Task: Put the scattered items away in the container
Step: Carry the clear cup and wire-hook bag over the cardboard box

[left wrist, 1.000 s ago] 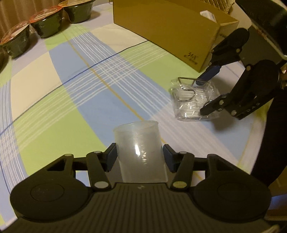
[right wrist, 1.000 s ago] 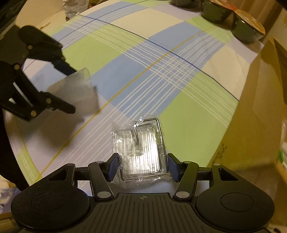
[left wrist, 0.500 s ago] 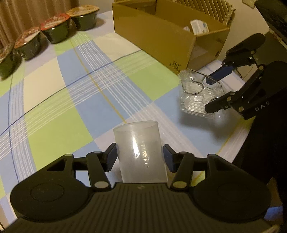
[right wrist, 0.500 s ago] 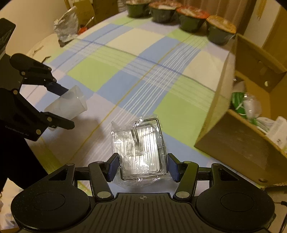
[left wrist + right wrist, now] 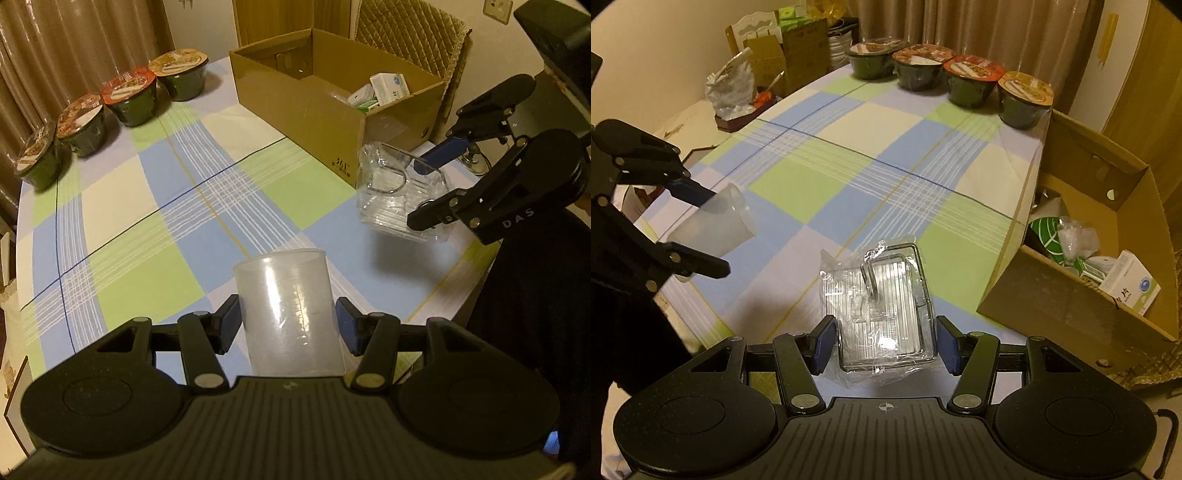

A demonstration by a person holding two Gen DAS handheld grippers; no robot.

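My left gripper [image 5: 288,326] is shut on a translucent plastic cup [image 5: 290,314], held above the checked tablecloth; the same cup [image 5: 713,225] shows at the left of the right wrist view. My right gripper [image 5: 886,345] is shut on a clear plastic packet with a metal wire hook [image 5: 886,310], lifted off the table. In the left wrist view that packet [image 5: 399,195] hangs just in front of the open cardboard box [image 5: 306,107]. The box [image 5: 1071,295] holds a white carton, a green item and wrapped bits.
Several lidded dark instant-noodle bowls [image 5: 129,96] line the table's far edge. A padded chair [image 5: 410,33] stands behind the box. A side surface with a bag and small boxes [image 5: 738,92] lies beyond the table. The checked tablecloth [image 5: 849,166] spans the middle.
Both grippers have risen from the table with their loads. The packet has come off the cloth, and the views now look down into the box.
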